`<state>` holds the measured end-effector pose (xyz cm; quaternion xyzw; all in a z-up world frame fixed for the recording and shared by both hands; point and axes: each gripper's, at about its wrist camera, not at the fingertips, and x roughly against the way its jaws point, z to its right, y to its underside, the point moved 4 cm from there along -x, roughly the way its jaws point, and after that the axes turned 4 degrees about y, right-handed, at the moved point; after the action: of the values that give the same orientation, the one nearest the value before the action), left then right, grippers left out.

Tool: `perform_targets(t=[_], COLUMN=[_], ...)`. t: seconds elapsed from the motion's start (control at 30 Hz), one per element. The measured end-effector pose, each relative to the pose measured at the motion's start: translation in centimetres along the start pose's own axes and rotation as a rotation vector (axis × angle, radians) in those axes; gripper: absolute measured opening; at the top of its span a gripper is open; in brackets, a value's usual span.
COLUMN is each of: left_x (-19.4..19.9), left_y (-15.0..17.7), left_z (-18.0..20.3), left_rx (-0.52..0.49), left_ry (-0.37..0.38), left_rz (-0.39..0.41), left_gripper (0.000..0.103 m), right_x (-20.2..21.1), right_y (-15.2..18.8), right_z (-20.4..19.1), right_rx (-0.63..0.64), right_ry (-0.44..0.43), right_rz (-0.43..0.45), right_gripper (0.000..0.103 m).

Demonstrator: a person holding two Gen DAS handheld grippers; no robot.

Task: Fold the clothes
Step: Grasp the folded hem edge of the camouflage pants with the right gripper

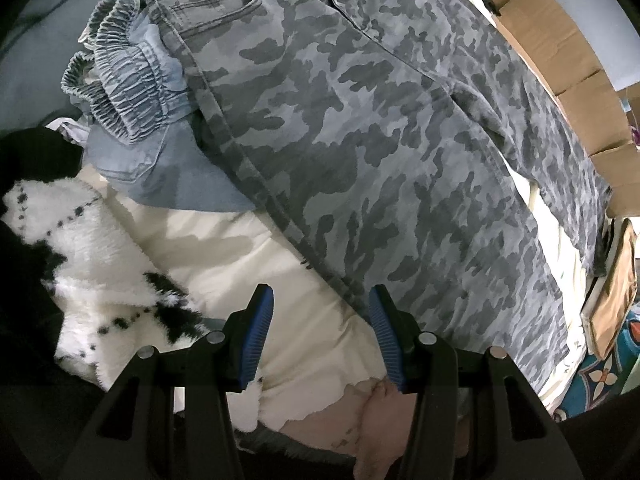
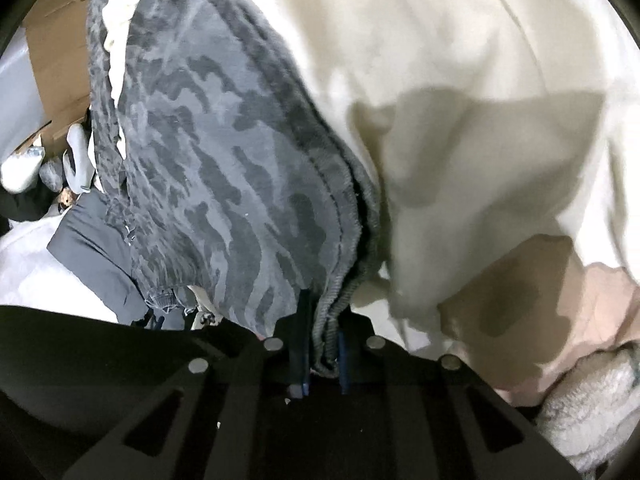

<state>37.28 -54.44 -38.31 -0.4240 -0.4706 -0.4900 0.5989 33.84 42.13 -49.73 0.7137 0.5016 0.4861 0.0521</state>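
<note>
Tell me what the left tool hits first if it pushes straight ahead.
Probably the cream bedding between its open fingers, with the edge of the camouflage trousers just right of that line. Depth is hard to judge, so the trousers' seam could come first.

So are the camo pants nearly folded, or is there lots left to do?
Only just started. Done: the camo pants lie spread flat on the cream blanket. In hand: the right gripper is shut on an edge of the pants, while the left gripper hovers open beside a leg. Left: no fold shows yet, and the light denim garment and fuzzy black-and-white sweater still lie unfolded.
</note>
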Motion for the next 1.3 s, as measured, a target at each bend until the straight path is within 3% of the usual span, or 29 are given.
perform_targets(t=[0.23, 0.43, 0.7, 0.77, 0.8, 1.3], left_x=[-0.6, -1.6, -3.9, -4.4, -4.5, -6.5], left_y=[-0.7, -1.2, -2.9, -3.3, -3.5, -7.5], left_z=[-0.5, -1.2, -4.6, -5.8, -6.1, -8.9], left_rx=[0.059, 0.114, 0.251, 0.296, 0.312, 0.462], left_ry=[0.063, 0.093, 0.122, 0.138, 0.143, 0.251], left_rz=[0.095, 0.151, 0.180, 0.193, 0.201, 0.264], left_gripper=[0.051, 0.051, 0.051, 0.065, 0.066, 0.066], right_x=[2.3, 5.3, 8.4, 9.1, 9.3, 11.3], right_y=[0.8, 1.3, 2.0, 2.1, 2.2, 2.7], right_z=[-2.5, -4.7, -6.2, -6.9, -7.2, -9.2], right_rx=[0.092, 0.133, 0.153, 0.153, 0.155, 0.161], right_ry=[0.063, 0.078, 0.108, 0.101, 0.103, 0.150], right_rz=[-0.006, 0.044, 0.090, 0.108, 0.113, 0.158], right_gripper=[0.008, 0.008, 0.008, 0.008, 0.008, 0.008])
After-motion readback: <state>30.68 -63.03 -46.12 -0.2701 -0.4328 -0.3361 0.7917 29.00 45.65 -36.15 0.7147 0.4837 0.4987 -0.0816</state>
